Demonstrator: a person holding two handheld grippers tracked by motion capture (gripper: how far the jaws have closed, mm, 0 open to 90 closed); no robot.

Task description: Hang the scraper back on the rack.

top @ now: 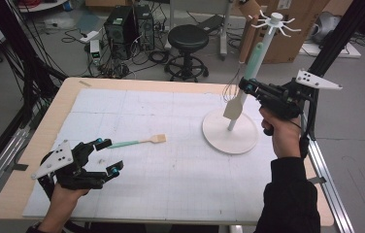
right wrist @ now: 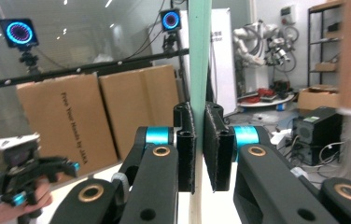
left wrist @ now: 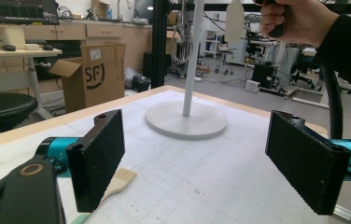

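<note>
My right gripper [top: 246, 88] is raised beside the white utensil stand [top: 267, 41], shut on a spatula [top: 234, 107] with a mint-green handle and a cream blade that hangs down. In the right gripper view the pads [right wrist: 186, 154] clamp that green handle [right wrist: 199, 46], which runs straight up. My left gripper [top: 108, 156] rests low at the table's front left, open and with nothing in it. A second small spatula [top: 139, 141] lies flat on the mat just beyond its fingertips; its cream blade [left wrist: 122, 179] peeks out behind the left pad.
The stand's round white base [top: 229, 136] sits on the gridded mat [top: 171, 174] at the right, with hooks at its top [top: 276, 20]. A wire whisk [top: 231, 89] hangs by the pole. A black stool [top: 188, 39] and cardboard boxes stand beyond the table.
</note>
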